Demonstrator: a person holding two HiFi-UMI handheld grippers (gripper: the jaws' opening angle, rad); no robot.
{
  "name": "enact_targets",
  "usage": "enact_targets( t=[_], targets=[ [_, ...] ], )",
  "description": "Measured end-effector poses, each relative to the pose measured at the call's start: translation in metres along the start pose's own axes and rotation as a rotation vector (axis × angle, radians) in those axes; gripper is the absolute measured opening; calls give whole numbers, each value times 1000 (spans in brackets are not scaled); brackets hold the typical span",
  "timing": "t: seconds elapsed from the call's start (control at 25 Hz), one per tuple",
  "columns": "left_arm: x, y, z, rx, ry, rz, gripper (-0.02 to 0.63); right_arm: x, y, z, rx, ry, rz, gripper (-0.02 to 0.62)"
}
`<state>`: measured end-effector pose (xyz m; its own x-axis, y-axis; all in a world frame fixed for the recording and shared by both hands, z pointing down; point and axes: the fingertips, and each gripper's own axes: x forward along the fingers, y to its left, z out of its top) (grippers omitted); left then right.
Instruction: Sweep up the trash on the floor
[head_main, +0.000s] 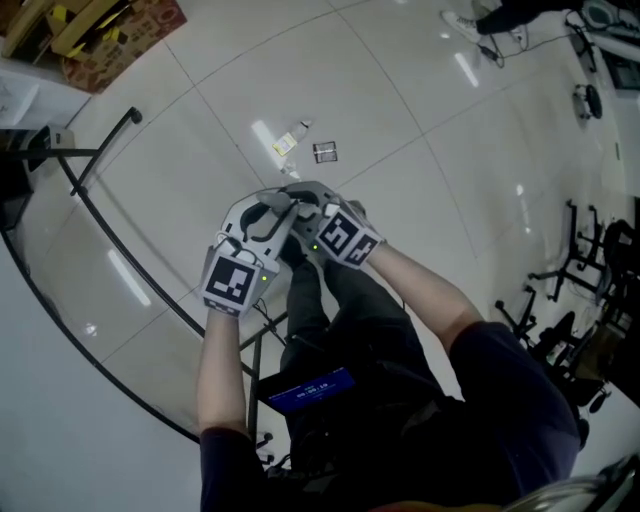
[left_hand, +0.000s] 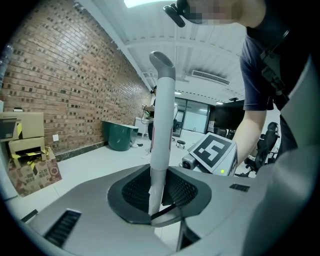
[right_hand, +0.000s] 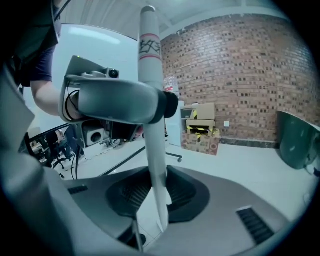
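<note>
The trash (head_main: 291, 139), a pale piece with a dark packet (head_main: 325, 152) just beside it, lies on the white floor (head_main: 430, 110) ahead of both sets of fingertips and apart from them. The left gripper (left_hand: 160, 197) has its fingers clamped on an upright white handle (left_hand: 161, 130) with a grey bent cap. The right gripper (right_hand: 157, 200) has its fingers clamped on a lettered pole (right_hand: 152, 125); whether both are one shaft cannot be told.
</note>
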<state>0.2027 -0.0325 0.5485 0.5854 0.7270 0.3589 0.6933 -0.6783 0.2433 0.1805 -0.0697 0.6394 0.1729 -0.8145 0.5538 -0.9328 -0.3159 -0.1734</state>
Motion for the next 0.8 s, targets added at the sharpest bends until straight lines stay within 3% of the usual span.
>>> enact_targets(
  t=[0.16,0.36,0.6,0.8],
  targets=[
    [20,9,-15,20,23,-13,87,14,-21,-15,23,1,-44,107],
    [50,41,2,3,-14,-15,91,22,-69,-2,63,-50,-135,107],
    [97,55,19,172,83,-135,86,14,-123,-1,128,-63,-245,106],
    [116,59,30,170,101,-149,86,7,-146,0,122,-73,-256,106]
  ],
)
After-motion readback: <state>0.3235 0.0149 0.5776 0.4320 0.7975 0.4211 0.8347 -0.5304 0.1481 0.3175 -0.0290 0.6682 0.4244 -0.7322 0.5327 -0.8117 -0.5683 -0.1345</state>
